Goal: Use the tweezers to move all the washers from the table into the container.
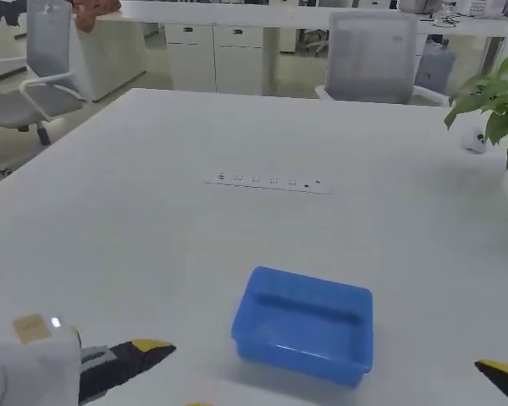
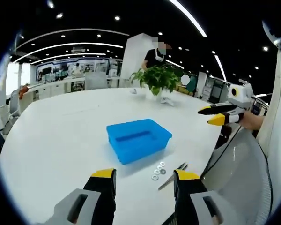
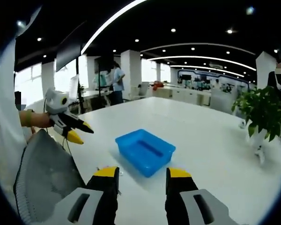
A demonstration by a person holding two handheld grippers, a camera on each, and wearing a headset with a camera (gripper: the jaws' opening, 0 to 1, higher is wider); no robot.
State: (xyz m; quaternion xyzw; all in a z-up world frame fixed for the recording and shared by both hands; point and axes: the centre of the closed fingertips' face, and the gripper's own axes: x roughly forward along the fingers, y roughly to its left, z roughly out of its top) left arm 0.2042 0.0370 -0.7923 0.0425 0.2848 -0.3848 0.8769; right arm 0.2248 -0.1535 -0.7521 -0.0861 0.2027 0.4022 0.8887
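Note:
A blue plastic container (image 1: pixel 305 326) (image 2: pixel 138 138) (image 3: pixel 145 150) stands on the white table near its front edge. In the left gripper view, several small washers (image 2: pixel 158 171) lie just in front of the container, with metal tweezers (image 2: pixel 173 176) beside them. My left gripper (image 2: pixel 145 176) (image 1: pixel 157 348) (image 3: pixel 82 132) hovers open and empty to the left of the container. My right gripper (image 3: pixel 142 173) (image 1: pixel 499 370) (image 2: pixel 213 115) is also open and empty, held off to the container's right. Neither touches anything.
A socket strip (image 1: pixel 267 182) is set into the table's middle. A potted plant (image 1: pixel 495 110) (image 2: pixel 154 79) (image 3: pixel 260 108) stands at the far right edge. Office chairs (image 1: pixel 368 55) line the far side. A person (image 2: pixel 155 54) stands beyond the table.

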